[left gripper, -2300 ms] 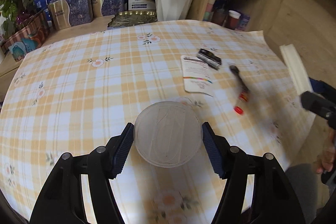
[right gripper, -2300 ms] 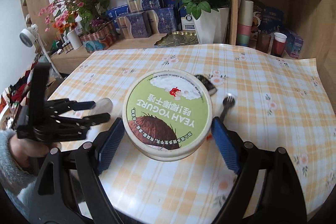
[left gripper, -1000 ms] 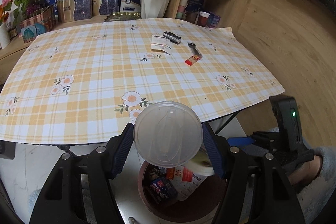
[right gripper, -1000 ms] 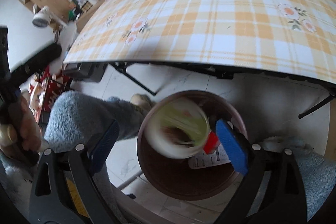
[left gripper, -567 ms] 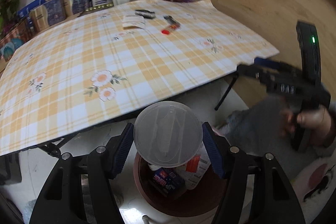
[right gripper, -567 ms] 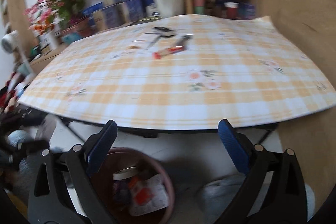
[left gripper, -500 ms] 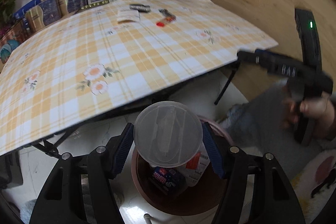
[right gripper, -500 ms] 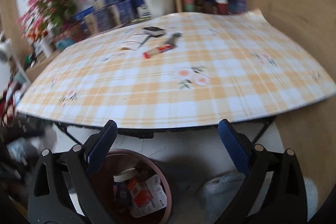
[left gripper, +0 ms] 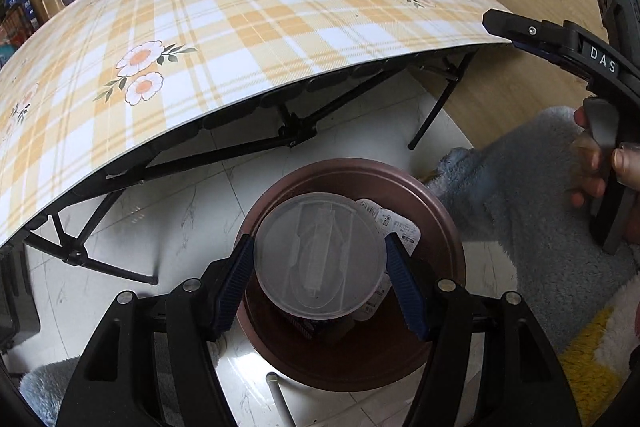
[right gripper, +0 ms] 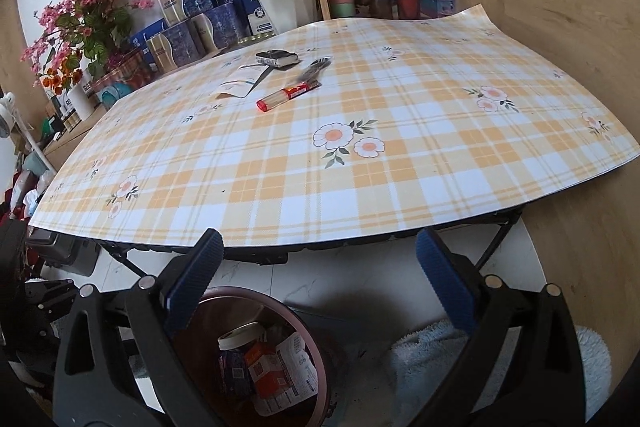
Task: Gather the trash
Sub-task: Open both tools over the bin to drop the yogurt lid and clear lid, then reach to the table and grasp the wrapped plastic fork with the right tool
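Lid: a round, clear plastic lid (left gripper: 318, 255), flat face toward the camera, with a raised long moulded shape down its middle; lower centre of the left wrist view.
Lid's place: pinched at its two side edges, directly over the bin's mouth.
Left gripper: the left gripper (left gripper: 319, 281) has its blue ribbed pads pressed on the lid's left and right rims, jaws partway apart to the lid's width.
Bin: a round, dark brown bin (left gripper: 448, 227) on the pale floor, below the table edge; in the right wrist view it sits at lower left (right gripper: 320, 379).
Bin's contents: a cup (right gripper: 240, 337) with a pale rim, a red-orange pack (right gripper: 266, 367), a white printed wrapper (right gripper: 298, 361); part of the wrapper shows past the lid in the left wrist view.
Right gripper: the right gripper (right gripper: 320, 279) is spread wide with nothing between its blue pads; bottom of its own view, and at the right edge of the left wrist view, gripped by a hand (left gripper: 596, 163).
Table: a folding table with an orange-and-white checked, flowered cloth (right gripper: 400, 163), filling the middle of the right wrist view.
Trash on table: far side, upper centre; a red-capped tube (right gripper: 286, 93), a white card (right gripper: 240, 81), a dark fork (right gripper: 316, 67), a black foil wrapper (right gripper: 277, 58), all close together.
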